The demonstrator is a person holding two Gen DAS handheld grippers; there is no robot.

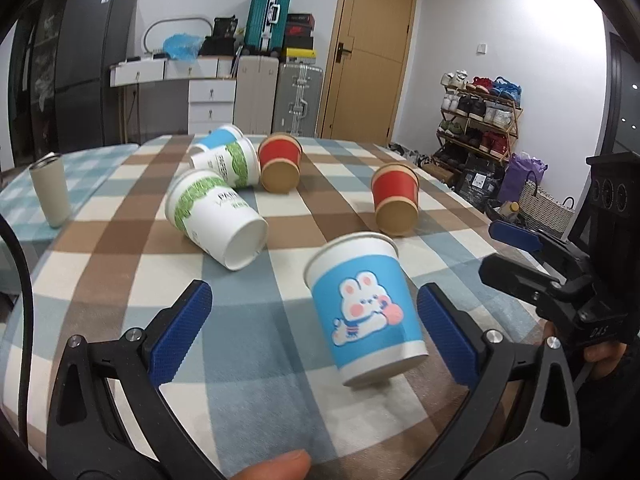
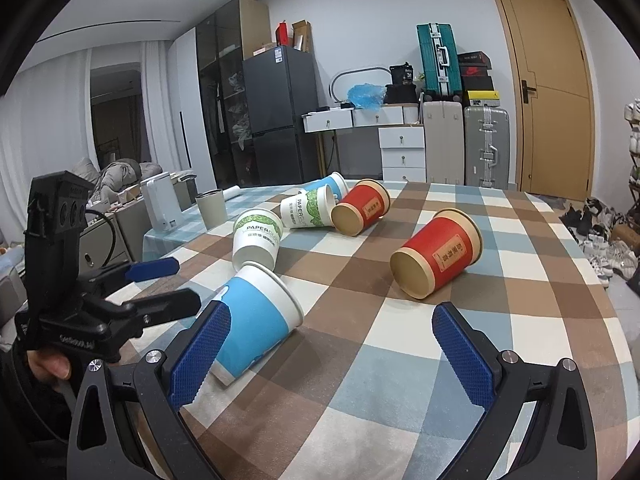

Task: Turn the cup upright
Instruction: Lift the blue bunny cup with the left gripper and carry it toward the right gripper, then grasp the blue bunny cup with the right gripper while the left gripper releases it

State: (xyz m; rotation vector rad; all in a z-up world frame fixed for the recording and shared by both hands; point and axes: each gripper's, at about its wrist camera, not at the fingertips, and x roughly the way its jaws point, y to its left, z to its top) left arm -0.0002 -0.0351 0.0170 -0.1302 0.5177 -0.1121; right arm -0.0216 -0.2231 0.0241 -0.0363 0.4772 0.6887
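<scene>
A blue paper cup with a rabbit print (image 1: 366,306) stands tilted between my left gripper's open jaws (image 1: 316,328), mouth up, touching neither pad. In the right wrist view the same cup (image 2: 256,322) leans beside my right gripper's left finger (image 2: 200,354). My right gripper (image 2: 332,354) is open and empty; it also shows in the left wrist view (image 1: 520,252). My left gripper shows at the left of the right wrist view (image 2: 160,284). Several cups lie on their sides: two red (image 2: 438,256) (image 2: 360,206), two green-and-white (image 2: 258,238) (image 2: 308,210), one blue (image 2: 330,184).
The checked tablecloth (image 2: 360,360) covers the table. A grey tumbler (image 1: 50,192) stands upright at the far left. Suitcases, drawers, a fridge and a shoe rack (image 1: 480,120) stand beyond the table.
</scene>
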